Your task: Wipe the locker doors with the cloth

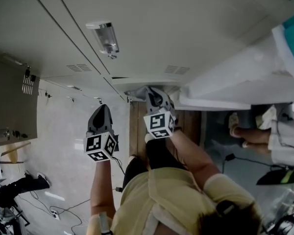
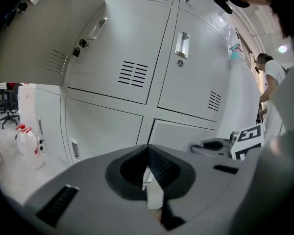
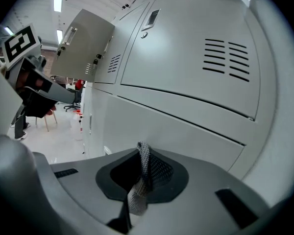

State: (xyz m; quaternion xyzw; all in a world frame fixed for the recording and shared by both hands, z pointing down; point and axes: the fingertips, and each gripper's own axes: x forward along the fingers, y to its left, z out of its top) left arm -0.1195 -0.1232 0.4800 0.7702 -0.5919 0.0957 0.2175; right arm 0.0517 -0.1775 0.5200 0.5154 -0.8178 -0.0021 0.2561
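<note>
Pale grey locker doors [image 1: 186, 28] fill the top of the head view. My right gripper [image 1: 154, 98] is up against a lower door, shut on a grey mesh cloth [image 1: 136, 93]. In the right gripper view the cloth [image 3: 139, 180] sticks up between the closed jaws of that gripper [image 3: 142, 153], close to a vented door [image 3: 186, 48]. My left gripper [image 1: 100, 117] hangs back to the left, off the lockers. Its own view shows that gripper [image 2: 148, 173] shut, a thin white edge between the jaws, facing several doors [image 2: 122, 58].
An open locker door [image 1: 10, 102] juts out at the left. A white jug with a red cap [image 2: 27, 143] stands on the floor by the lockers. Another person [image 1: 264, 136] is at the right. Cables [image 1: 63, 212] lie on the floor.
</note>
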